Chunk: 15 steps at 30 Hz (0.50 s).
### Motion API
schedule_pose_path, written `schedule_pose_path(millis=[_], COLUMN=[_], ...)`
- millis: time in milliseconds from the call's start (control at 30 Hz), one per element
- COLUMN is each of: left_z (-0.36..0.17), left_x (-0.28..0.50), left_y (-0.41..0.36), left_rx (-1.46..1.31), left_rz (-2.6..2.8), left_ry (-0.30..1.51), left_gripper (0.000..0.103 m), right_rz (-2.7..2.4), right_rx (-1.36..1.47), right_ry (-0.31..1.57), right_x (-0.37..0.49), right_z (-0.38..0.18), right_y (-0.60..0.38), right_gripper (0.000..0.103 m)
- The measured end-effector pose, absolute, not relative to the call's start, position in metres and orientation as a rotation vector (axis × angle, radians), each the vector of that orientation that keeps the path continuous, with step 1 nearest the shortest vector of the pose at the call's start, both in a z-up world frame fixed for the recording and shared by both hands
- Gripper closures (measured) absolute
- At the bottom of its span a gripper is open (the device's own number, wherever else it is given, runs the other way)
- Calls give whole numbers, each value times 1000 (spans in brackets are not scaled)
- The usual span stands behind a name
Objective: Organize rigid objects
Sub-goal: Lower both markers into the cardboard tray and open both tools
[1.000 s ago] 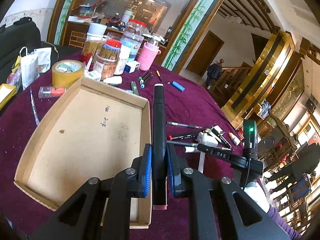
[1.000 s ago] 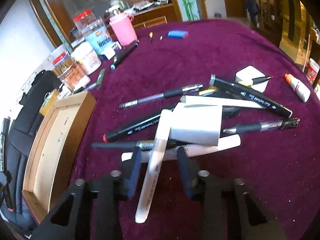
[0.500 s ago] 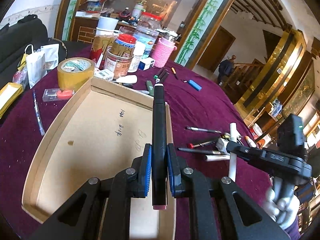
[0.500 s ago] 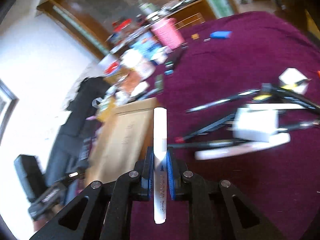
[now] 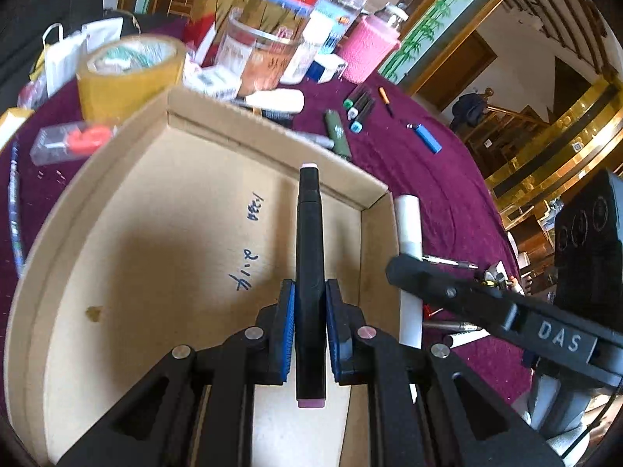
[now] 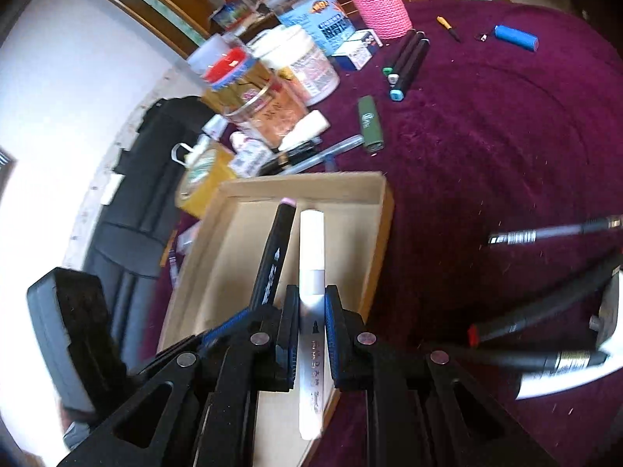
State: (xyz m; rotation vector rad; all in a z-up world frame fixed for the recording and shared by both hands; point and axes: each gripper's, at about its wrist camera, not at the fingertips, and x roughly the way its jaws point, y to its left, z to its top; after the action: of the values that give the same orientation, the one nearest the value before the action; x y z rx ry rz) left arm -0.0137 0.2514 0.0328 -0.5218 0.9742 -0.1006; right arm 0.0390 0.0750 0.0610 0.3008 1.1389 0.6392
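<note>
Left wrist view: left hand-held gripper (image 5: 310, 334) clamped black marker (image 5: 309, 257) over cardboard tray (image 5: 272, 132); right hand-held gripper (image 6: 310, 334) clamped white marker (image 6: 311, 249) near tray's right wall; risk judged: markers colliding, white one dropping outside.

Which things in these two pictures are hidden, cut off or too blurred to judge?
- Left wrist view: the black marker hides the box floor under it, so its height above is unclear.
- Left wrist view: the right gripper's arm covers the middle of the white marker.
- Right wrist view: the pens at right are motion-blurred and cut by the edge.
- Both views: jar labels are too blurred to read.
</note>
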Motion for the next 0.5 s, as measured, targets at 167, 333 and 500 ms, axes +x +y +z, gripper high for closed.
schedule_pose_path(millis=[167, 333, 500], left_z=[31, 25, 24], left_x=[-11, -9, -15], left_y=[248, 250, 251], left_rx=[-530, -560, -572], left_rz=[-104, -89, -80], left_ry=[965, 970, 957], left_gripper=[63, 52, 51], right_rz=[614, 606, 533], right_rx=[330, 311, 223], right_ry=[1156, 1053, 863], right_x=[53, 37, 4], right_z=[54, 79, 121], right_y=[72, 52, 4], right_gripper=[74, 58, 59])
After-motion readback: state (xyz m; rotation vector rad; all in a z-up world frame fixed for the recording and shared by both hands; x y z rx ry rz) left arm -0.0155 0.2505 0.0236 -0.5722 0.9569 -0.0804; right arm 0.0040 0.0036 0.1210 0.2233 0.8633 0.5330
